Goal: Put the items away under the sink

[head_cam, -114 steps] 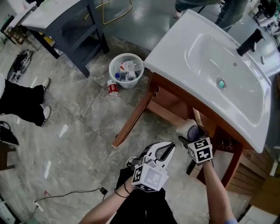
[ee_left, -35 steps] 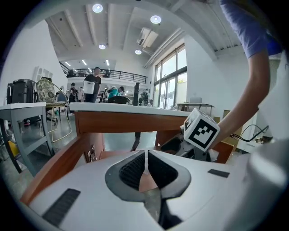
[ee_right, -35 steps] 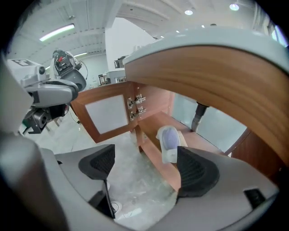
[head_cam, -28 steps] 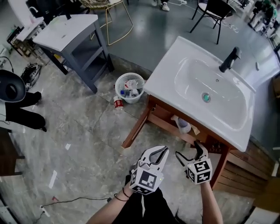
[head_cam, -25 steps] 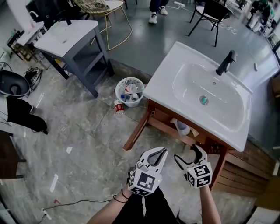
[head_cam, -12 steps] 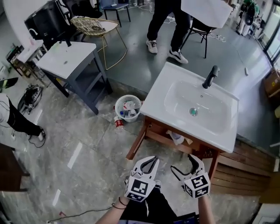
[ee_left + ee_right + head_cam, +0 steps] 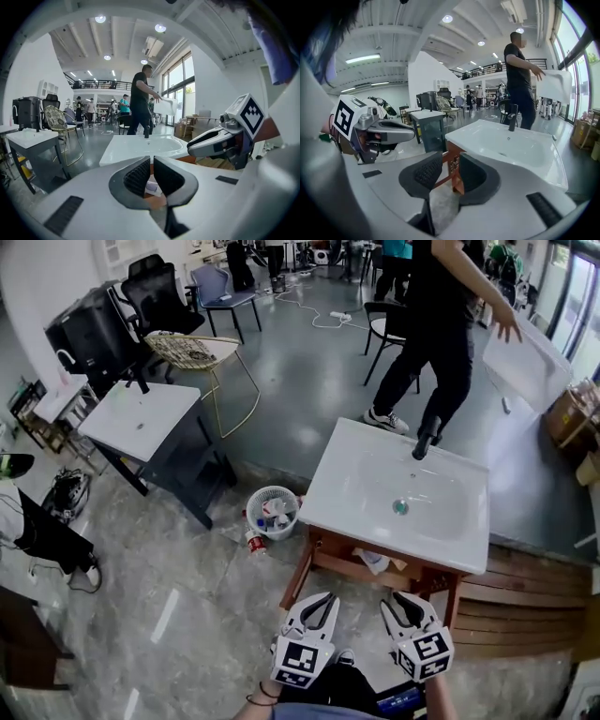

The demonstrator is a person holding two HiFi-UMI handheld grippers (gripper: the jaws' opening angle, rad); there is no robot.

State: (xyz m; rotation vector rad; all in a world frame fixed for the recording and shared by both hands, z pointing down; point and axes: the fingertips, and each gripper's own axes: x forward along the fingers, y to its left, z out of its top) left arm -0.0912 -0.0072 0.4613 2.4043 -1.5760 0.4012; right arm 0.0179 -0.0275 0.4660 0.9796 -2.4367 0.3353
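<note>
- One pale item (image 7: 373, 561) already lies on the wooden shelf under the sink (image 7: 441, 521), so I'd say the job is under way but not finished.
- Left of the sink's near-left corner, a white basket (image 7: 253, 503) on the floor holds several small bottles and packs, and a red can (image 7: 251, 542) lies on the floor against it. These look like what is left to stow.
- The left gripper (image 7: 325, 597) is held out in front of the sink, its jaws pinched together on nothing.
- The right gripper (image 7: 400, 601) hangs beside it, also in front of the sink. Its jaws have just been closing, but a gap remains and nothing is between them.
- Both grippers are well apart from the basket, and the stowed item under the sink is nearer.
</note>
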